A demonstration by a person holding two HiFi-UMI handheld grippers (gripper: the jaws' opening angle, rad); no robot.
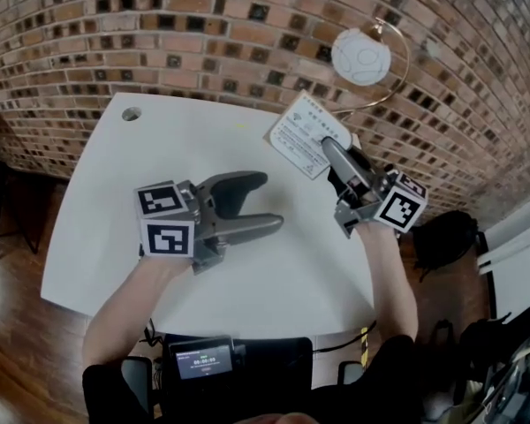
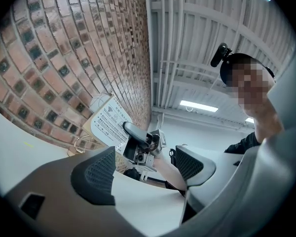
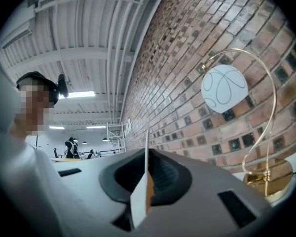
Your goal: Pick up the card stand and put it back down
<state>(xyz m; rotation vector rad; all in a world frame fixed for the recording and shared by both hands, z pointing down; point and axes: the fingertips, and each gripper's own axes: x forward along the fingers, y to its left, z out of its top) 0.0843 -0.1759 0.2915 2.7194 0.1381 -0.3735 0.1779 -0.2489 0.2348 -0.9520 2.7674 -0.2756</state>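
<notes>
Holding the card stand (image 1: 300, 135) pinched in your right claw (image 1: 329, 146) above the counter (image 1: 97, 201), left claw (image 1: 270, 201) released, empty; lift looks done, next lower it squarely.

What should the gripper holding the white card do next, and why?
Probably lower it. The right gripper's jaws are shut on the white printed card stand, which looks lifted above the white table, so setting it down comes next.

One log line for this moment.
right gripper: shut on card stand, above table | left gripper: open, empty
</notes>
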